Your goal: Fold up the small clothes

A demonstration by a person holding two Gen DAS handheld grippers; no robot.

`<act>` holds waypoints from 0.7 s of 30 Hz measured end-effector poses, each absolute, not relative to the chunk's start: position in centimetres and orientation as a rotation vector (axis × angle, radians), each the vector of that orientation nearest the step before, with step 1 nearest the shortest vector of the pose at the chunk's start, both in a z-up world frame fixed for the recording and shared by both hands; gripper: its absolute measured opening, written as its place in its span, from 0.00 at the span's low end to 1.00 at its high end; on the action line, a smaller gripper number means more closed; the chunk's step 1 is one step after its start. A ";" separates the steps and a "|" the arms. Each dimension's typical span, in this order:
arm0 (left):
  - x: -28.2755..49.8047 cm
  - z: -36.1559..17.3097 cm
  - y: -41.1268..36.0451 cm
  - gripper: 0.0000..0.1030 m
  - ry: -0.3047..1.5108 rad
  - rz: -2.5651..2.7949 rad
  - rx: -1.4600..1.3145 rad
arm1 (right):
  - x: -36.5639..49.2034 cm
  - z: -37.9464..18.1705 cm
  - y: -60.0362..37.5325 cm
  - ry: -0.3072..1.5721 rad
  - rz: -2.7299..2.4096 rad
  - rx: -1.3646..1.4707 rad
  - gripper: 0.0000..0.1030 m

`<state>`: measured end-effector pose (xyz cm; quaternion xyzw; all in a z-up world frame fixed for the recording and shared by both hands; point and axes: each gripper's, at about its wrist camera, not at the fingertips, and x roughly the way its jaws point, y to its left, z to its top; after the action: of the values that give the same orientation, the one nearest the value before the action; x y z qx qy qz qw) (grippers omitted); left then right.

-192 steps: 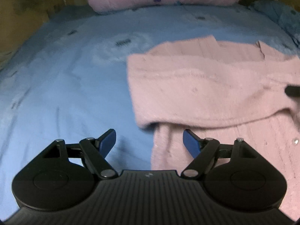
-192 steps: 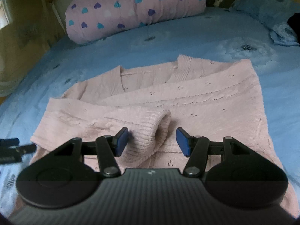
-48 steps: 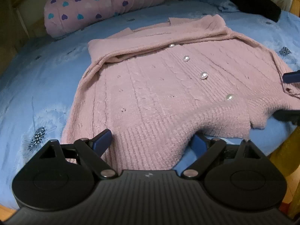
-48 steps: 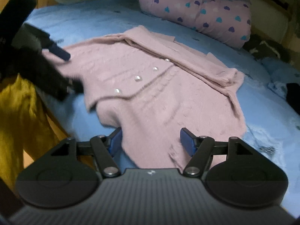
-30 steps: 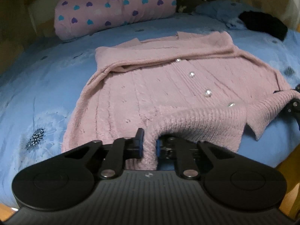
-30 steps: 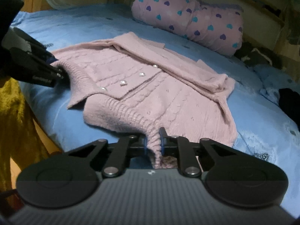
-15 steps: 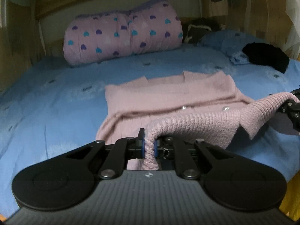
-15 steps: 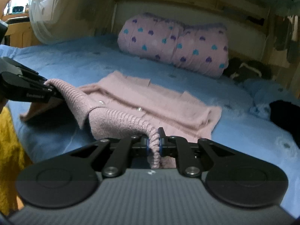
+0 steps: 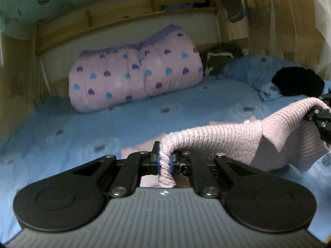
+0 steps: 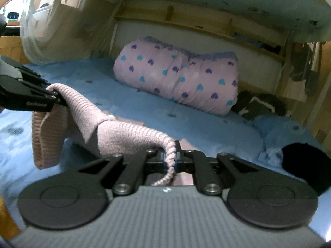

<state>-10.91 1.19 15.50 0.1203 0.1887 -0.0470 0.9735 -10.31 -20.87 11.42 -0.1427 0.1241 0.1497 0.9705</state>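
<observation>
Fold step: left gripper (image 9: 164, 161) and right gripper (image 10: 170, 161) each clamp the pink knit cardigan (image 9: 227, 142) hem, raised. Next, probably carry it forward over the blue bedsheet (image 9: 82, 132).

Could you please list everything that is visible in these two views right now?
cardigan: one, pink knit, hem lifted above the bed between both tongs, the rest hanging down
sheet: one, blue with dark flower prints, covering the bed
quilt: one, pink with purple and teal hearts, rolled at the head of the bed
pillow: one, blue, far right corner
black cloth: one, on the pillow
dark bundle: one, dark with white trim, right of the quilt
shelf: one, wooden, on the wall above the bed
left tongs: shut on the hem
right tongs: shut on the hem
</observation>
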 end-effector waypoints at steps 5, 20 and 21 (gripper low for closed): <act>-6.6 17.8 0.8 0.09 0.345 -0.100 0.276 | -7.2 13.2 -20.9 0.190 0.276 -0.307 0.08; 11.9 11.6 -0.2 0.09 0.482 -0.065 0.293 | 6.7 9.6 -19.9 0.186 0.220 -0.348 0.08; 12.8 10.8 -0.2 0.09 0.497 -0.063 0.296 | 7.7 8.9 -19.9 0.201 0.217 -0.356 0.08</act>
<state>12.85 -0.23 10.78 0.1461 0.2451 -0.0312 0.9579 7.67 -19.86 8.91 -0.1765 0.0996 0.1075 0.9733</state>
